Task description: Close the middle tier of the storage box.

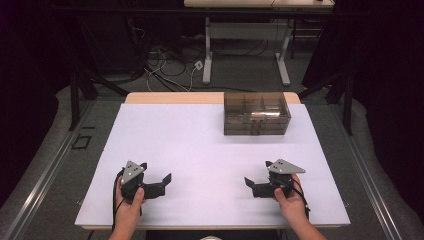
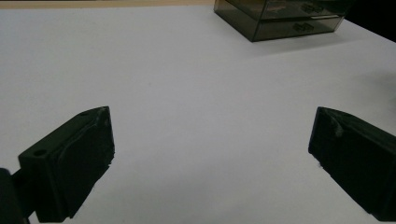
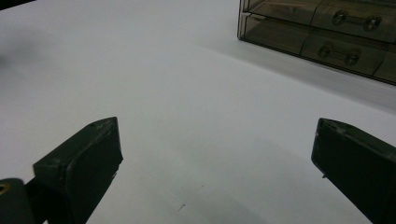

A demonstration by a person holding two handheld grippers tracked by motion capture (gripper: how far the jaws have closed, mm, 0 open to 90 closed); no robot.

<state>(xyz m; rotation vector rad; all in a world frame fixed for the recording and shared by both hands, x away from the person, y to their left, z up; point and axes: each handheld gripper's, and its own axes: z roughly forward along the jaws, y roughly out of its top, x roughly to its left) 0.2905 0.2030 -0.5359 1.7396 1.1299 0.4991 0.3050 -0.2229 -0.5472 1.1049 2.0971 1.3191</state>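
My left gripper (image 1: 156, 171) rests low over the near left of the white table (image 1: 200, 145), held in a hand, its jaws open and pointing right and forward. In the left gripper view the gripper (image 2: 212, 130) has only bare table between its two black jaws. My right gripper (image 1: 257, 172) sits at the near right, open, jaws pointing left. From its own camera the right gripper (image 3: 217, 135) is likewise empty. A smoky see-through drawer box (image 1: 256, 114) stands at the back right, well beyond both grippers; its drawers look closed.
The drawer box (image 2: 280, 18) lies far ahead at the upper right of the left gripper view, and closer in the right gripper view (image 3: 322, 32), with two-knob handles. Beyond the table's far edge are a desk frame (image 1: 245, 50), cables and dark curtains.
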